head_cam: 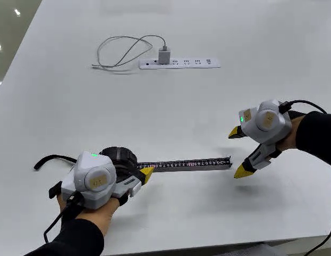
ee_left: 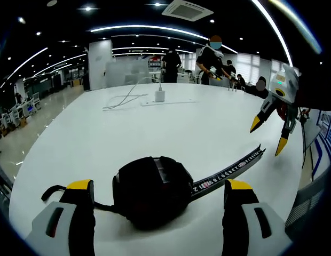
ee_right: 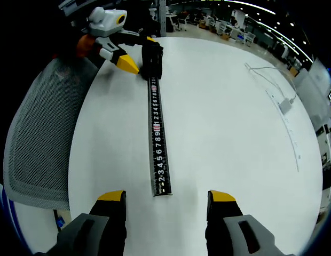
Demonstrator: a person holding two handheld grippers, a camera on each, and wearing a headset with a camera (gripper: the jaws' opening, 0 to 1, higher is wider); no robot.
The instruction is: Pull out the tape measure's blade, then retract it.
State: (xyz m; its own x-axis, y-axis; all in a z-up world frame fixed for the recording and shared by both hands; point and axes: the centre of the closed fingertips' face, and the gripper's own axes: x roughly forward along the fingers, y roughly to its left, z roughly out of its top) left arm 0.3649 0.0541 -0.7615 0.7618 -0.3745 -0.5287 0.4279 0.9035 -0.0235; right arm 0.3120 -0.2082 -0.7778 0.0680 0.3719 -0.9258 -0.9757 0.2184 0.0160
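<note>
I see a smooth, faintly glossy white desk (head_cam: 208, 32). The tape measure case (ee_left: 152, 189) looks like matt black plastic, perhaps rubbery; its blade (head_cam: 187, 164) has a slight sheen. The chair back (ee_right: 40, 138) is grey mesh.

Left gripper (head_cam: 134, 166), white-and-grey plastic with yellow-tipped jaws: near left, pointing right, jaws spread wide. Left hand (head_cam: 96, 212): clasped round its rear; black sleeve (head_cam: 75, 240) trailing toward the near edge. Right gripper (head_cam: 238, 152), same make: far right, angled left and downward, jaws parted wide. Right hand (head_cam: 290, 140): gripping from behind; black right sleeve (head_cam: 319, 136).
</note>
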